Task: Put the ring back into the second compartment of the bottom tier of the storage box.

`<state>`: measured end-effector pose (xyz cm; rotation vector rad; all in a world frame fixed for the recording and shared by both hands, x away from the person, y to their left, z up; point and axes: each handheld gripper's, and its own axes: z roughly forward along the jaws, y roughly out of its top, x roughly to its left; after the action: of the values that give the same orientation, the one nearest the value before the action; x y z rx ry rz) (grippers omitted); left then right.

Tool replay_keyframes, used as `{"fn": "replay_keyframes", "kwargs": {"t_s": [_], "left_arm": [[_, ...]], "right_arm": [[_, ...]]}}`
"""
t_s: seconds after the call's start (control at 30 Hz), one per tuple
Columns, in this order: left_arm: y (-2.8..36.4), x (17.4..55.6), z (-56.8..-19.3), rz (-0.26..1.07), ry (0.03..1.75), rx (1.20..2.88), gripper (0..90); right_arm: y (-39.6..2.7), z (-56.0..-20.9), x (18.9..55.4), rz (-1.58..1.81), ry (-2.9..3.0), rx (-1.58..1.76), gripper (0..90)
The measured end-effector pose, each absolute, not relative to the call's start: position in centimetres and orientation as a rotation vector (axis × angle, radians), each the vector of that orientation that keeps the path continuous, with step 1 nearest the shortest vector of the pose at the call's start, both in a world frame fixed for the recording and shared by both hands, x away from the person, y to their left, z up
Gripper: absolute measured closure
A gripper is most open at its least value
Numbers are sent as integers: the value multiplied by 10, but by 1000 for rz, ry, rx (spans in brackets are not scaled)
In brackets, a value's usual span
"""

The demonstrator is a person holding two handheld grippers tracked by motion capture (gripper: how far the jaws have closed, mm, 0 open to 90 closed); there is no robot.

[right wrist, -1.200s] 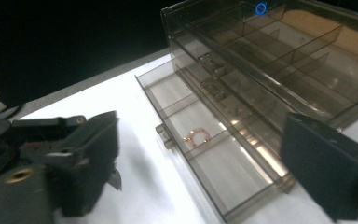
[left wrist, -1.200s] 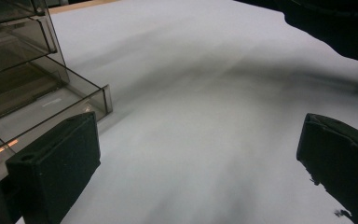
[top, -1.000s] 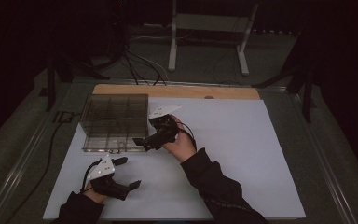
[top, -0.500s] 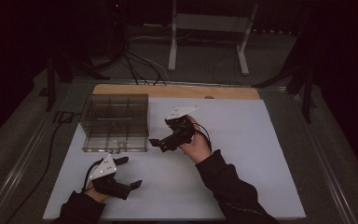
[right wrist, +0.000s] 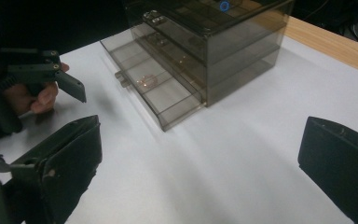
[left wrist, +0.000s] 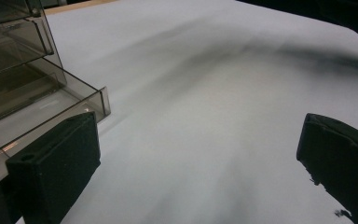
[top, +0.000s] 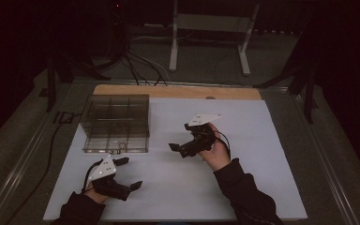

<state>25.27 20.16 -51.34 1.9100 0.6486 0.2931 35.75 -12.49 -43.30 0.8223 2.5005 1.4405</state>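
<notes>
Smoky see-through plastic drawer box (top: 116, 123) far left on white tabletop (top: 262, 178), bottom drawer out, left gripper (top: 126, 173) and right gripper (top: 180, 139) fingers wide open, holding nothing

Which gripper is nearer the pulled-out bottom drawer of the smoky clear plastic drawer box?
Left. The left gripper sits just below the bottom drawer's front edge, jaws open. The right gripper hovers off to the drawer's right, farther away over the white tabletop.

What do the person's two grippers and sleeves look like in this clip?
Both the left gripper and the right gripper are black, each with two blocky, flat-faced black jaws. Each carries a pale grey three-cornered plate on top and trails a thin black cable. The person wears dark long sleeves reaching to the wrists.
</notes>
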Motion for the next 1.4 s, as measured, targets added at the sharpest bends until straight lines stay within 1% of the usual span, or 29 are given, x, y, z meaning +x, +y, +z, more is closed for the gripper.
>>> {"fn": "replay_keyframes", "kwargs": {"t_s": [0.23, 0.53, 0.77, 1.13, 1.17, 1.4], "left_arm": [[202, 253, -513, 298, 646, 1913, 6], [202, 252, -513, 301, 650, 1909, 6], [201, 252, -513, 298, 646, 1913, 6], [201, 252, -512, 299, 644, 1915, 6], [201, 252, -512, 301, 643, 1912, 6], [201, 252, -512, 302, 645, 1911, 6]], "right_arm": [[-146, -435, 352, 1451, 2465, 850, 0], [-171, -446, 342, 1461, 2434, 865, 0], [-198, -462, 330, 1474, 2390, 930, 0], [-238, -471, 313, 1495, 2308, 997, 0], [-248, -474, 309, 1491, 2292, 1021, 0], [-266, -481, 298, 1446, 2273, 1057, 0]]}}
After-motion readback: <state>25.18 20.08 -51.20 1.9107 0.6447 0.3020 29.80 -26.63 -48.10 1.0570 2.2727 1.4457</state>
